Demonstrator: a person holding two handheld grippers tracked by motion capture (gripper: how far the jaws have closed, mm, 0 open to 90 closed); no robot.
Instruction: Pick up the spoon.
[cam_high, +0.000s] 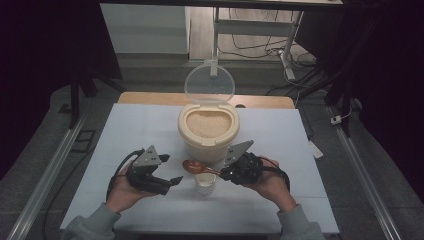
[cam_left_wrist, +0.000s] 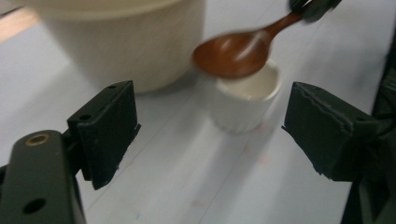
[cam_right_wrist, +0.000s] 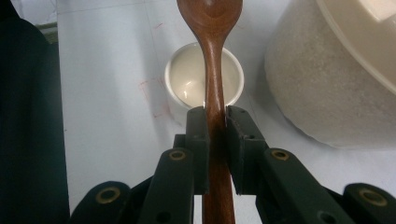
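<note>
Over the small white cup (cam_right_wrist: 204, 81) I have the wooden spoon (cam_right_wrist: 211, 28), its handle pinched tight between the fingers of my right gripper (cam_right_wrist: 215, 122), bowl hanging just above the cup's rim. That cup stands on the white counter (cam_high: 130, 130) just in front of the cream rice container (cam_high: 208, 132), whose clear lid (cam_high: 209, 82) is tipped up and whose inside shows full of grain. My left gripper (cam_left_wrist: 210, 126) sits to the cup's left, its fingers spread wide with nothing between them, pointed toward the cup and spoon.
</note>
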